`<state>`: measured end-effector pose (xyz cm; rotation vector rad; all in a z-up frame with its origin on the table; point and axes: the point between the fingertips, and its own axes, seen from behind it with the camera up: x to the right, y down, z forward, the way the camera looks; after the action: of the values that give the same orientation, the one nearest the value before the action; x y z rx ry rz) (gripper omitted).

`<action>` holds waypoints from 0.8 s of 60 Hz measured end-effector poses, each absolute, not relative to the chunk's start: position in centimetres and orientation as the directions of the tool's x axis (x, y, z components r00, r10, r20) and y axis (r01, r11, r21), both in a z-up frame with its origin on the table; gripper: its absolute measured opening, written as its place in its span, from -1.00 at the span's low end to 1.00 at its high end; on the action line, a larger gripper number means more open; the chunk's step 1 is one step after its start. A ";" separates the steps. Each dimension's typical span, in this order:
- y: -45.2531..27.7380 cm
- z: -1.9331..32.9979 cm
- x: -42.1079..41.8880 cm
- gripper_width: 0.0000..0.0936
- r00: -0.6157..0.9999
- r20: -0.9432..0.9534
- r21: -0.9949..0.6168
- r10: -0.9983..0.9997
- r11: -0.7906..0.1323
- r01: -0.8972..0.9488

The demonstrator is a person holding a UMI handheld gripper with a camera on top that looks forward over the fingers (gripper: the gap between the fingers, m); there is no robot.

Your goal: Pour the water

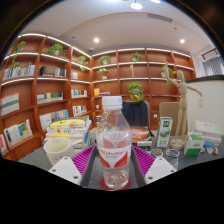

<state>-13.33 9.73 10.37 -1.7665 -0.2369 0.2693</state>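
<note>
A clear plastic water bottle (113,135) with a red-and-white label and a white cap stands upright on the grey table (35,160), its base on a red disc. It is between the fingers of my gripper (114,162). The pink pads (88,160) flank it on both sides, with a narrow strip of grey showing between each pad and the bottle. The gripper is open around it. A cream-coloured cup (57,149) sits on the table to the left, just beyond the left finger.
Boxes, packets and small containers (165,132) crowd the table behind the bottle and to the right. A small clear glass (173,153) stands off to the right. Wooden bookshelves (45,80) with books and potted plants line the back wall.
</note>
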 end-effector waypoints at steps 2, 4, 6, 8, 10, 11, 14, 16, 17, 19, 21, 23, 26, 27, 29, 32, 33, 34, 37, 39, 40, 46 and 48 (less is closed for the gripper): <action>9.0 10.9 -13.0 0.74 0.954 -0.055 -0.980 0.296 -0.201 0.007; 8.0 11.5 -12.4 0.89 0.958 -0.050 -0.983 0.284 -0.184 0.004; 7.0 11.9 -11.9 0.92 0.963 -0.046 -0.985 0.265 -0.171 0.000; 5.7 12.3 -11.2 0.90 0.968 -0.046 -0.985 0.246 -0.170 -0.004; 4.4 12.3 -10.7 0.88 0.972 -0.044 -0.984 0.232 -0.176 -0.003; 3.7 12.3 -10.3 0.88 0.973 -0.044 -0.984 0.225 -0.181 -0.002; 1.6 12.6 -9.4 0.88 0.976 -0.043 -0.982 0.211 -0.189 -0.002; 0.3 13.0 -8.6 0.89 0.980 -0.048 -0.981 0.194 -0.192 -0.010; -0.4 13.2 -8.3 0.89 0.982 -0.051 -0.981 0.182 -0.192 -0.015; -1.6 13.6 -7.5 0.88 0.985 -0.052 -0.982 0.165 -0.190 -0.020; -2.8 14.0 -6.8 0.88 0.988 -0.049 -0.982 0.147 -0.188 -0.020; -3.9 14.5 -5.7 0.89 0.991 -0.045 -0.982 0.127 -0.188 -0.020; -5.3 14.8 -4.6 0.88 0.995 -0.037 -0.982 0.097 -0.190 -0.018; -5.8 14.9 -4.3 0.88 0.995 -0.033 -0.981 0.090 -0.191 -0.015; -6.6 15.1 -3.7 0.89 0.996 -0.021 -0.981 0.082 -0.193 -0.005; -7.6 15.3 -2.5 0.88 0.998 -0.006 -0.981 0.063 -0.192 0.006; -7.9 15.4 -2.1 0.88 0.998 -0.002 -0.982 0.055 -0.190 0.008; -8.1 15.6 -1.7 0.89 0.999 0.001 -0.982 0.047 -0.187 0.010; -8.6 15.9 -0.7 0.89 1.000 0.000 -0.983 0.021 -0.181 0.004; -8.8 15.9 0.0 0.89 1.000 -0.004 -0.984 0.007 -0.177 -0.003; -8.9 16.0 0.3 0.89 1.000 -0.005 -0.985 0.001 -0.174 -0.005; -9.3 16.5 1.5 0.88 1.000 -0.022 -0.987 -0.016 -0.160 -0.024; -9.4 16.5 1.7 0.88 1.000 -0.026 -0.986 -0.017 -0.162 -0.028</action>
<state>1.74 -9.36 16.50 -1.7340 0.0336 0.0102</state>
